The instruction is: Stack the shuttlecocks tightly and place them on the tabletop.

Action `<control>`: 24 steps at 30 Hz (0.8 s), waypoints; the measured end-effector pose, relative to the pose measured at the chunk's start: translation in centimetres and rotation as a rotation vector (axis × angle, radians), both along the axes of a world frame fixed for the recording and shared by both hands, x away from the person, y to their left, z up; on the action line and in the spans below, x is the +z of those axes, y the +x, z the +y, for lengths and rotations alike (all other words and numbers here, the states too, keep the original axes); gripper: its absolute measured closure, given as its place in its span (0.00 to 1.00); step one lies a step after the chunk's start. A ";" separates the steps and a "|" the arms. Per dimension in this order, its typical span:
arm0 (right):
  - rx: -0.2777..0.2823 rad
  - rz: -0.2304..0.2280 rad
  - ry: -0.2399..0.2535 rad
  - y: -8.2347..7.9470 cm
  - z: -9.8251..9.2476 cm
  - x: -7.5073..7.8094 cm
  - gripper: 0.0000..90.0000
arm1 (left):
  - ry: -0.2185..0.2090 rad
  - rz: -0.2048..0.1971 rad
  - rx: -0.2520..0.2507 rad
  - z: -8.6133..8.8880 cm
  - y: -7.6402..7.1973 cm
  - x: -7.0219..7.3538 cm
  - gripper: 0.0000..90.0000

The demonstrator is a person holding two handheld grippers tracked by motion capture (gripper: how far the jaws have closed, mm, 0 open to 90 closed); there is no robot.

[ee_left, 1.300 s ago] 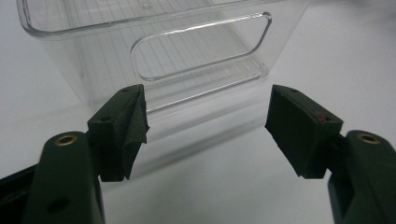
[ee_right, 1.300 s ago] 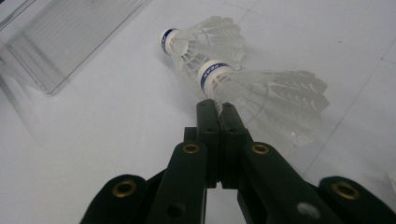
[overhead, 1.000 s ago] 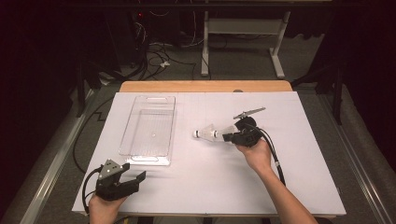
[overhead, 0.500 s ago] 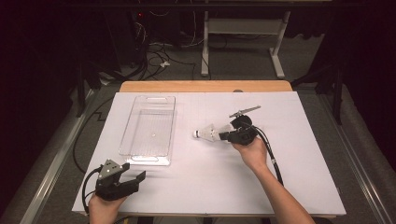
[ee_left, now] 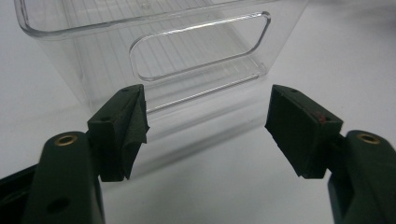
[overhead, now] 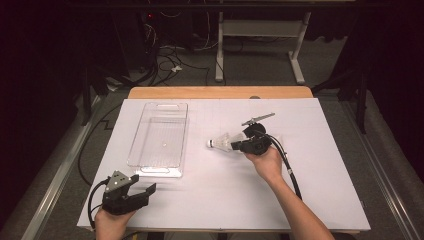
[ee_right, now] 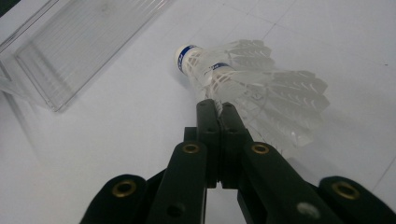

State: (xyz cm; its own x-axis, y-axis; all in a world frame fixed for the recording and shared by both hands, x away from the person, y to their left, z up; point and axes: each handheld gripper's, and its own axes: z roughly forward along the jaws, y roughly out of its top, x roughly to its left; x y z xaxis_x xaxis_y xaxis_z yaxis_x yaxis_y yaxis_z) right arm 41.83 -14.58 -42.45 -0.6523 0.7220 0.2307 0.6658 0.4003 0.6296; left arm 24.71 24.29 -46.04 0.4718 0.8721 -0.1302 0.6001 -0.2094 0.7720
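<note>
A white feather shuttlecock [overhead: 223,142] [ee_right: 243,88] with a blue-banded cork lies near the middle of the white table, cork pointing left toward the tray. My right gripper [overhead: 239,145] [ee_right: 215,106] comes at it from the right. Its jaws are shut together, the tips pinching the side of the feather skirt. A clear plastic tray [overhead: 160,140] [ee_right: 70,51] stands empty left of centre. At the front left corner my left gripper [overhead: 148,189] [ee_left: 205,126] rests open, pointing at the tray's near end wall [ee_left: 187,51] with nothing between its pads.
The white sheet [overhead: 320,190] covers a wooden table whose far edge [overhead: 220,92] shows beyond it. The right gripper's cable [overhead: 290,170] trails back along the forearm. Dark floor with cables and desk legs lies beyond.
The right hand and its gripper have edged slightly left toward the tray; the shuttlecock's cork stays in nearly the same spot. The left gripper has not moved.
</note>
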 end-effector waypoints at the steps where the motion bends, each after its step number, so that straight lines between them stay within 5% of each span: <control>1: 0.002 -0.001 0.001 0.0 0.0 0.0 1.00 | 0.001 0.000 -0.001 0.0 0.0 0.0 0.34; 24: 0.018 -0.004 0.014 0.2 0.9 -0.2 1.00 | 0.003 0.003 -0.006 0.0 0.0 0.0 0.34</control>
State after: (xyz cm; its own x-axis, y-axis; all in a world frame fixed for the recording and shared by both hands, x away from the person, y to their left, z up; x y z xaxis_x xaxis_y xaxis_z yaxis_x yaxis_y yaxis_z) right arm 42.03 -13.64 -42.61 -0.6661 0.7069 0.2380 0.6560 0.4032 0.6381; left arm 24.74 24.26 -46.05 0.4768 0.8695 -0.1285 0.6010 -0.2158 0.7696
